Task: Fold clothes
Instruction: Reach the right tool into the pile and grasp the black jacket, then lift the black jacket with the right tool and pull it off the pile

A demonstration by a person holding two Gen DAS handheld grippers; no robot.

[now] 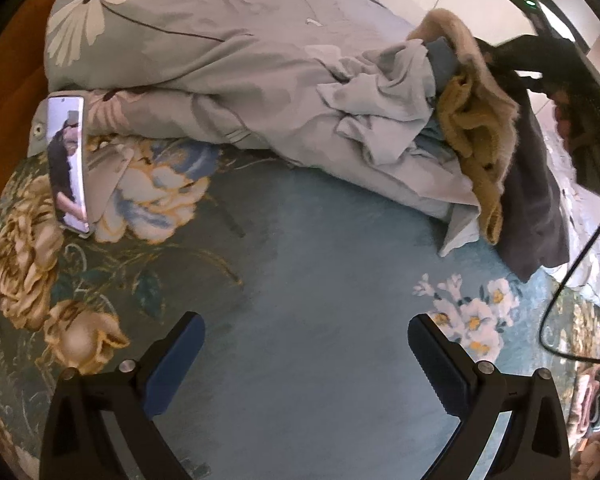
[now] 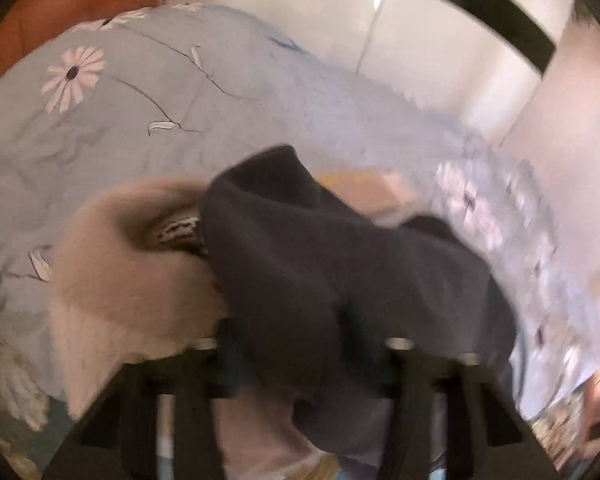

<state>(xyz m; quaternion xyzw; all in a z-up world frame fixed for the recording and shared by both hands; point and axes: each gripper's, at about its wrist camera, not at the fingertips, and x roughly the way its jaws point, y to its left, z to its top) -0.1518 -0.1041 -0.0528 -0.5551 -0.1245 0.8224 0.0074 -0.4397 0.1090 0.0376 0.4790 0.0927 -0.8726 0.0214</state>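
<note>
One phone (image 1: 69,164); one floral duvet (image 1: 188,40); two grippers (image 1: 304,364)

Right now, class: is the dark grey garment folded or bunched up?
Bunched up. The dark grey garment hangs in loose, rumpled folds from the right gripper, whose fingers are closed on it.

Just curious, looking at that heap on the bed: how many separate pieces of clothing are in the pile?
4 that I can tell: a light grey garment, a mustard knit, a fuzzy beige piece on top, and a dark grey garment at the right. Bluish fabric underneath suggests more are hidden.
</note>
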